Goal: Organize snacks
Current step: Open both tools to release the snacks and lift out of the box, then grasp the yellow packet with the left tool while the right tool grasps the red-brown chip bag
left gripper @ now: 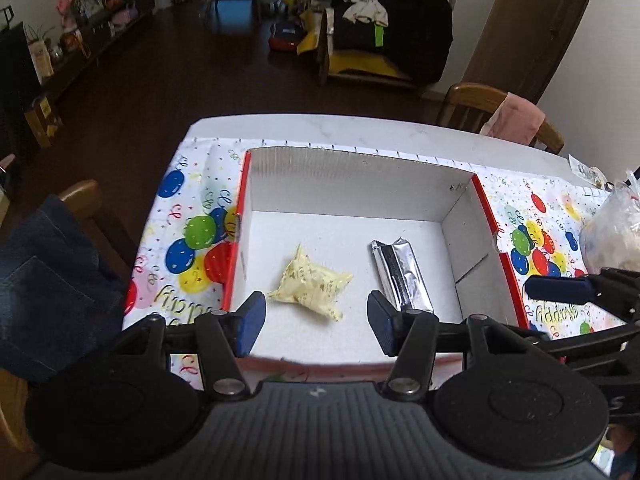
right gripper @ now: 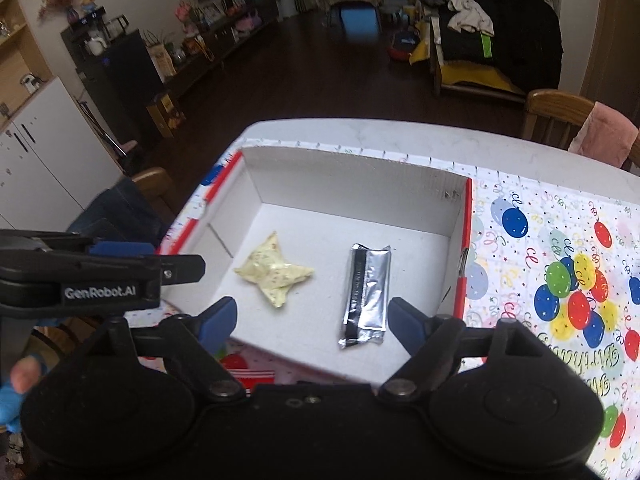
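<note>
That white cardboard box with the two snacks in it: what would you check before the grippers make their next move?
1. White cardboard box sits flat on the balloon-print tablecloth: ok.
2. Crumpled yellow snack packet lies inside the box: ok.
3. Silver foil snack bar lies inside, apart from the packet: ok.
4. Left gripper open, nothing between its fingers: ok.
5. Right gripper open and empty: ok.
6. More snacks left to sort: cannot tell; only a clear plastic bag shows at the table's right edge, its contents blurred.
</note>
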Available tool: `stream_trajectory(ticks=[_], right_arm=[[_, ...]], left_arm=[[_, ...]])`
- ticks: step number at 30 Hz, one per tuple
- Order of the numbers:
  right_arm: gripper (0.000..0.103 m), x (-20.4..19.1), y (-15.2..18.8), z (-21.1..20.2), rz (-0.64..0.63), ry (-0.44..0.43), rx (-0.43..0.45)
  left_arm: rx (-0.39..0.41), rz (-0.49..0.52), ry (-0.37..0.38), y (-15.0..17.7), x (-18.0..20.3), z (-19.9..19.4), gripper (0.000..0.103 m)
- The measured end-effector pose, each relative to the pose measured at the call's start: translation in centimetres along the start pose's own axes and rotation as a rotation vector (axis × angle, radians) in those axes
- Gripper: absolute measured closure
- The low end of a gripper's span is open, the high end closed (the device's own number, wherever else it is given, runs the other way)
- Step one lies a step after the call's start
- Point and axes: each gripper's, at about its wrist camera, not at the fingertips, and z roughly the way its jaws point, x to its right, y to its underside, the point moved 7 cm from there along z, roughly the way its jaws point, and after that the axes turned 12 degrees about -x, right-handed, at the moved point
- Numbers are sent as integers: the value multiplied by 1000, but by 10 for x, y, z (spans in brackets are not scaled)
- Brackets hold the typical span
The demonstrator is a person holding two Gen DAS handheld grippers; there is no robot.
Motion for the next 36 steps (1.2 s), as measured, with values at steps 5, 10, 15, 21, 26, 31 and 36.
stream_trajectory(ticks=[5,10,15,21,26,31,36], right_arm=[[16,-13,14,-22,-8,-19,57],[13,-26,35,-39,-40,-19,108],[12,-35,56,-45,-52,-36,124],[3,-43,78,-48,-61,-59,149],[2,-48,100,-44,-76,-49,160],[2,-45,124,-26,-46,-31,101],[2,-39,149,-6,-17,3,38]], left_arm=[[60,20,10,21,0,-23,41],[115,39,20,47,-2,-42,40],[144,50,28,72,-7,-52,37],[184,35,10,97,-17,-62,35],[213,32,2,120,-21,-66,19],[179,3,25,142,-28,-55,19],[132,-3,52,161,-33,-39,19]])
